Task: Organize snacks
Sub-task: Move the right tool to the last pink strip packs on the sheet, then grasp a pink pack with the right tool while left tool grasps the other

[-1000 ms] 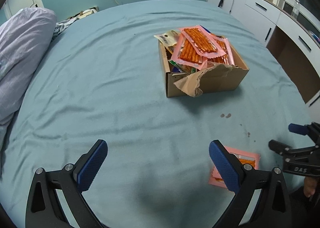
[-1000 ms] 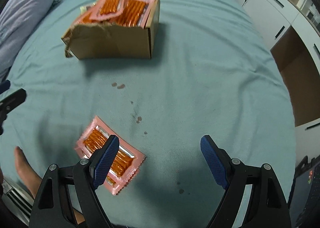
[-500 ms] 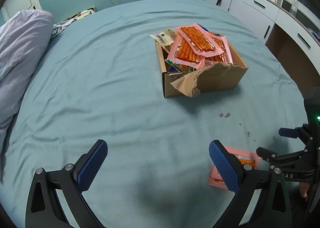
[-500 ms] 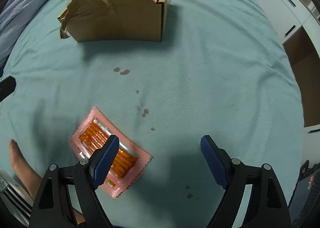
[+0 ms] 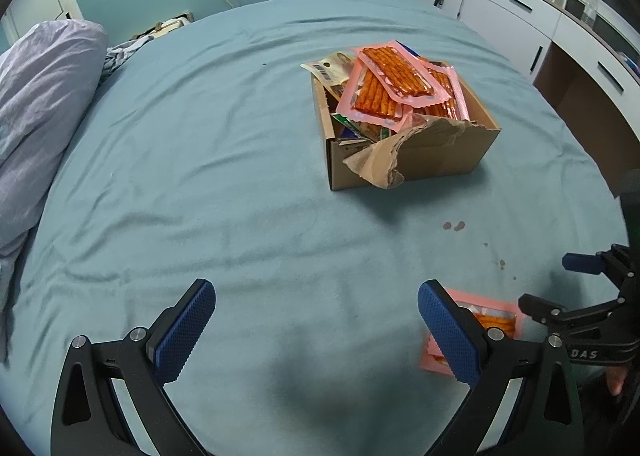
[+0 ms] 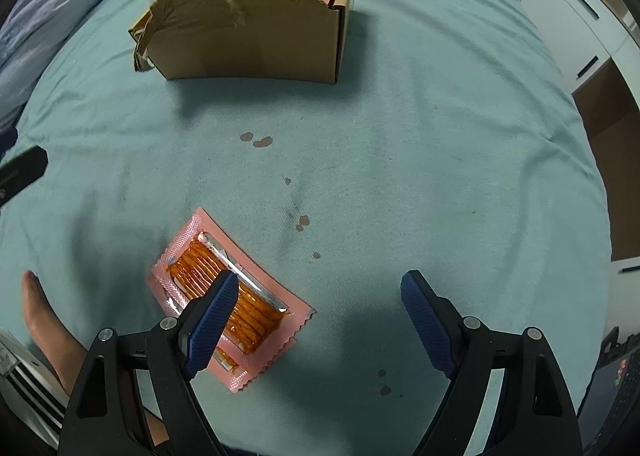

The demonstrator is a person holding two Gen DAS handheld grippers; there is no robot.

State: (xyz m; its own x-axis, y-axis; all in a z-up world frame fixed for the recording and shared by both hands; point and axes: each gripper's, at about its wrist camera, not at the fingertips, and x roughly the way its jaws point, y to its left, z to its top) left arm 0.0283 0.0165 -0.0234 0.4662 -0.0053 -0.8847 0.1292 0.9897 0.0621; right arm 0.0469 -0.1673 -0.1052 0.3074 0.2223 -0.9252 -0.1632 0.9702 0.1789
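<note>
Only the right wrist view showed the pink snack packet whole, flat on the bed under the left finger of the right gripper; the left view half hid it behind a finger. Both grippers pointed steeply down, fingers wide apart and empty, the left gripper over bare sheet. The torn cardboard box sat far off, heaped with snacks, open bedding all around.

Snack packet lies before box (maybe overfilled).
</note>
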